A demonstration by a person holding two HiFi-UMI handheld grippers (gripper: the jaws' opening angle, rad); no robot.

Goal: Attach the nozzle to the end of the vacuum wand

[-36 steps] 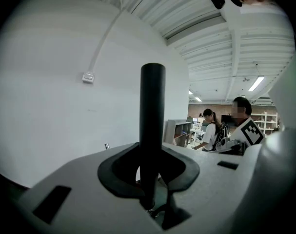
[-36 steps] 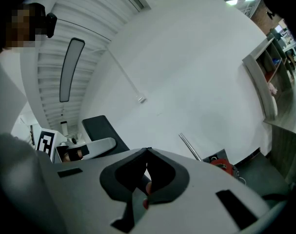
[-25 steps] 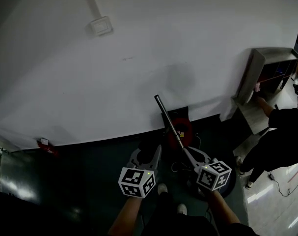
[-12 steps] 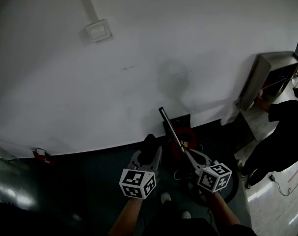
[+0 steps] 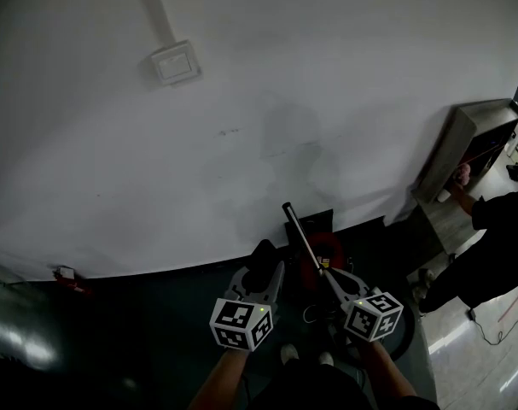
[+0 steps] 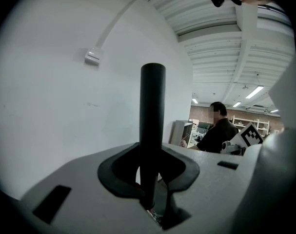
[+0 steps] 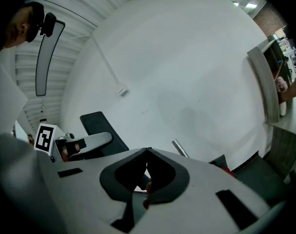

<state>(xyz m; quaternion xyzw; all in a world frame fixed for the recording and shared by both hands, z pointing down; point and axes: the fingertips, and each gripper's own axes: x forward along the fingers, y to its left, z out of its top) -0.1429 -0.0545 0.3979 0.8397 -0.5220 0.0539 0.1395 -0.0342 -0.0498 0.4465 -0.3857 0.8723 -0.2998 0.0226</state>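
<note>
A white wall fills the space ahead, and its foot is met just beyond the tools; a wall box is fixed high up, well apart from them. Open dark floor is left on the left side; the right side is hemmed by a red vacuum, a grey cabinet and a standing person.

The black nozzle is pinched upright in the left hand-held gripper. The right hand-held gripper is pressed together, and the vacuum wand is seen rising from its jaws toward the wall. Nozzle and wand are held near each other but apart.

Against a second ago, the wall's foot is found closer to both tools; the nozzle top now shows above the left jaws; both grips are unchanged.
</note>
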